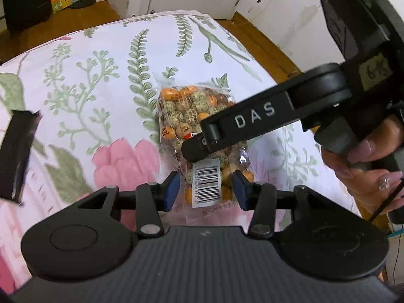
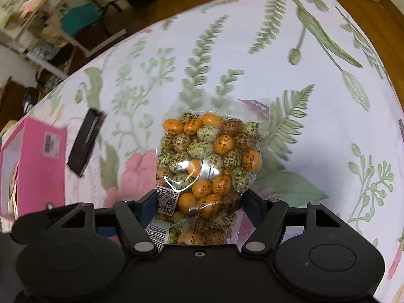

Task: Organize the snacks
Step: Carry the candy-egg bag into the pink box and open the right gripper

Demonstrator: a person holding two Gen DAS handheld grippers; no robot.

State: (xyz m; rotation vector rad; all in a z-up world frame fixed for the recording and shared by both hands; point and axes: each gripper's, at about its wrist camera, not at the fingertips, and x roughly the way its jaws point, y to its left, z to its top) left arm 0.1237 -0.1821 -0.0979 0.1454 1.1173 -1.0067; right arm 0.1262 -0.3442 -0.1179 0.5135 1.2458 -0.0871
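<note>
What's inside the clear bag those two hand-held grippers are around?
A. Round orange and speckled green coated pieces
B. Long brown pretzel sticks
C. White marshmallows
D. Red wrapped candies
A: through the clear bag, rounded orange and green-speckled pieces show, along with some brownish ones, above the floral cloth.

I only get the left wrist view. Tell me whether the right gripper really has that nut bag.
Observer: It looks so. In the right wrist view the nut bag fills the gap between the right gripper pads and stays sharp while the floral cloth blurs.
Operator: Name a place to drop it.
Observer: A pink box stands at the left, just past the dark packet.
Operator: Report any marking I am missing.
Observer: A QR code label sits on the bag, by one of the right gripper's pads.
</note>
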